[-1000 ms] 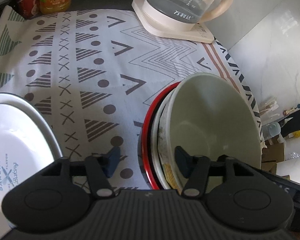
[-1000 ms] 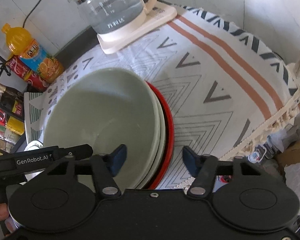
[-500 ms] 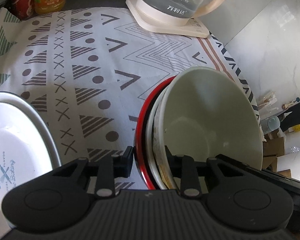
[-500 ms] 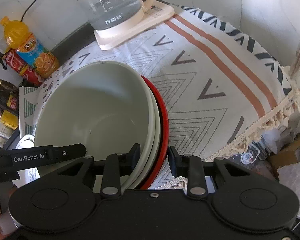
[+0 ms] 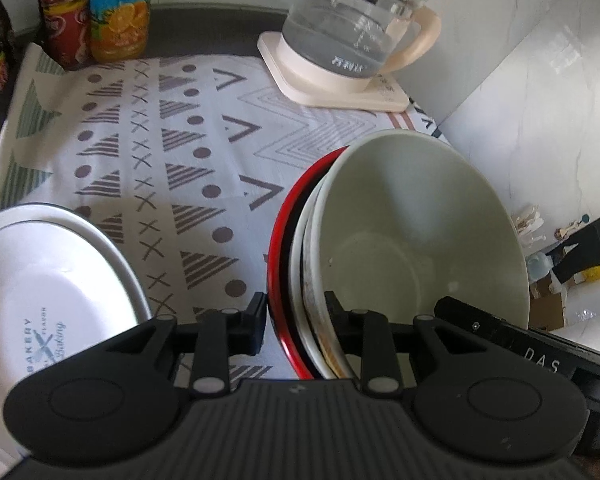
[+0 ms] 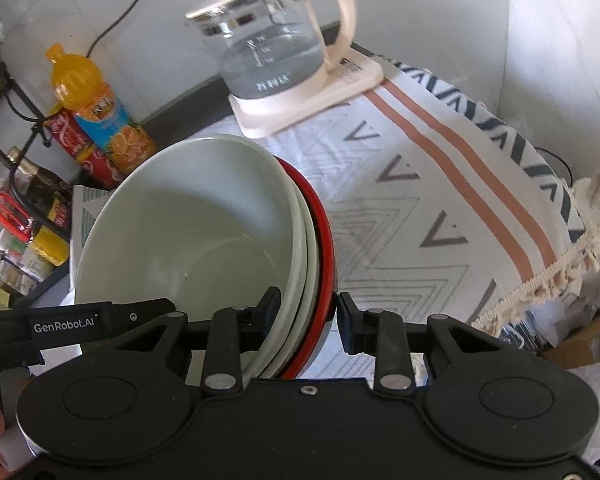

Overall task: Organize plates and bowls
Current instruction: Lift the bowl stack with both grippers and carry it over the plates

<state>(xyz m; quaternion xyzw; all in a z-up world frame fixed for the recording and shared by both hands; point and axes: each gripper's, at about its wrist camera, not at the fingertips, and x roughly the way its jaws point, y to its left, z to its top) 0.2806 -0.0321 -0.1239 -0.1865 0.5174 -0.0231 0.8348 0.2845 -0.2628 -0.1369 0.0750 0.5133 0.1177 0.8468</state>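
A stack of nested bowls, pale green bowl [image 5: 420, 240] on top and red bowl [image 5: 278, 248] at the bottom, is held tilted above the patterned cloth. My left gripper [image 5: 296, 324] is shut on the stack's left rim. My right gripper [image 6: 306, 316] is shut on the stack's right rim, with the pale green bowl [image 6: 188, 240] and the red bowl [image 6: 326, 248] between its fingers. A stack of white plates [image 5: 40, 280] lies at the left in the left wrist view.
A glass kettle [image 5: 344, 40] on a cream base stands at the back of the cloth, also in the right wrist view [image 6: 272, 52]. Juice and cola bottles [image 5: 116, 8] stand at the back left. A white wall [image 5: 540, 120] is close on the right. The cloth's fringed edge [image 6: 540, 284] overhangs cardboard boxes.
Both grippers closed from open onto the bowl stack's opposite rims. The stack has lifted and moved toward the back of the cloth, nearer the kettle.
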